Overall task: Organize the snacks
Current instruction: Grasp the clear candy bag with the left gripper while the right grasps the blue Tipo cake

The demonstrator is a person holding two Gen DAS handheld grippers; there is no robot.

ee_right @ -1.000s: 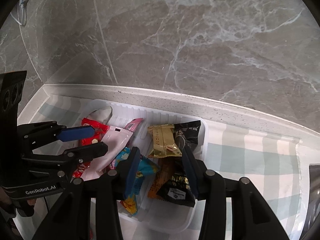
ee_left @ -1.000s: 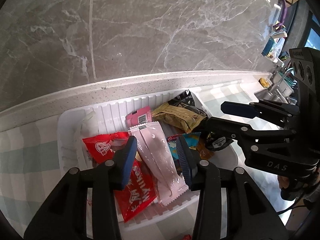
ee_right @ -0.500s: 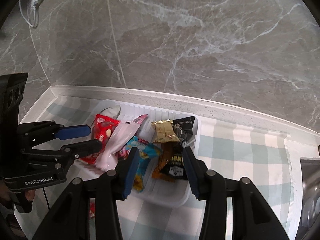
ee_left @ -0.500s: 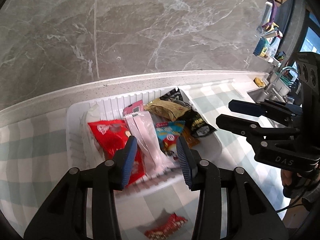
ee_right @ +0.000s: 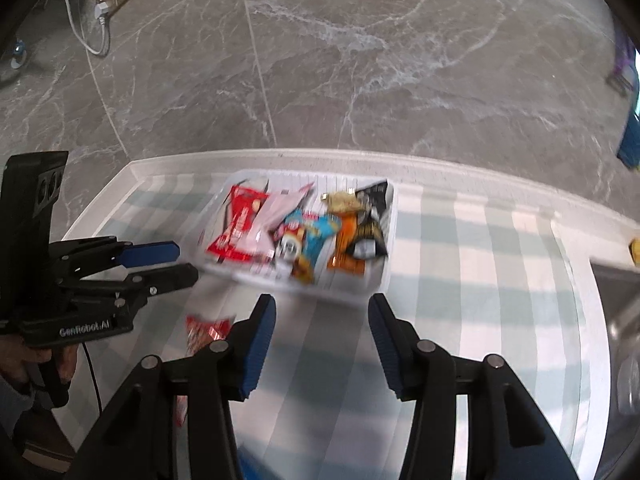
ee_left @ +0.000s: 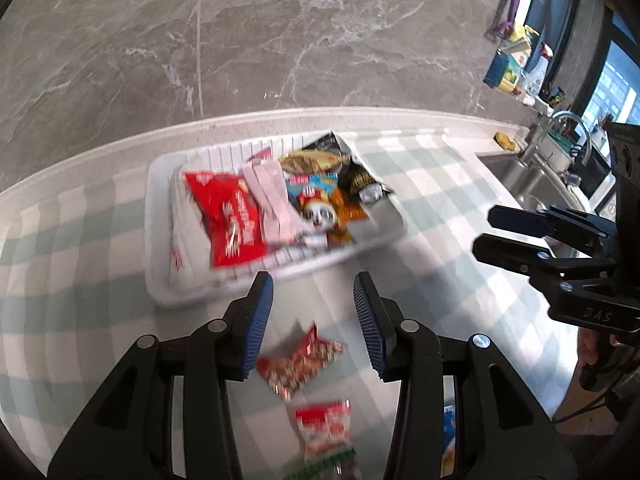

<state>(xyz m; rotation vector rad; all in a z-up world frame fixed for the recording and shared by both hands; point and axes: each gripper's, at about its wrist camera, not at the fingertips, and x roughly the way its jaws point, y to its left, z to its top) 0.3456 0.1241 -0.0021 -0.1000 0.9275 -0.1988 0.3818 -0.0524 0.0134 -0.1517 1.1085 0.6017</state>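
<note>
White plastic forms the ribbed tray [ee_left: 160,240] at 12 o'clock from both cameras, lying on the checked cloth of the bench [ee_left: 440,200] close to the grey marble wall [ee_left: 280,40]. Packed in it side by side are a red snack bag [ee_left: 230,220], a pale pink packet [ee_left: 272,196], a blue packet [ee_left: 316,200], an orange one [ee_left: 348,208], a gold one [ee_left: 308,160] and a black one [ee_left: 360,176].

Left hand-held gripper [ee_left: 314,320] hangs above the bench on the near side of the tray, its blue-padded fingers [ee_left: 260,320] spread apart with nothing between them. Just beyond the tips, at 6 o'clock of the tray, a small red packet [ee_left: 298,364] lies loose on the cloth, and a red-and-white packet [ee_left: 326,428] lies nearer the camera.

Right hand-held gripper [ee_right: 322,340] is likewise held level over the cloth, fingers apart and empty, pointing at the tray. In the left view it sits at 3 o'clock, well apart from the tray, with a sink [ee_left: 516,176] behind it.
</note>
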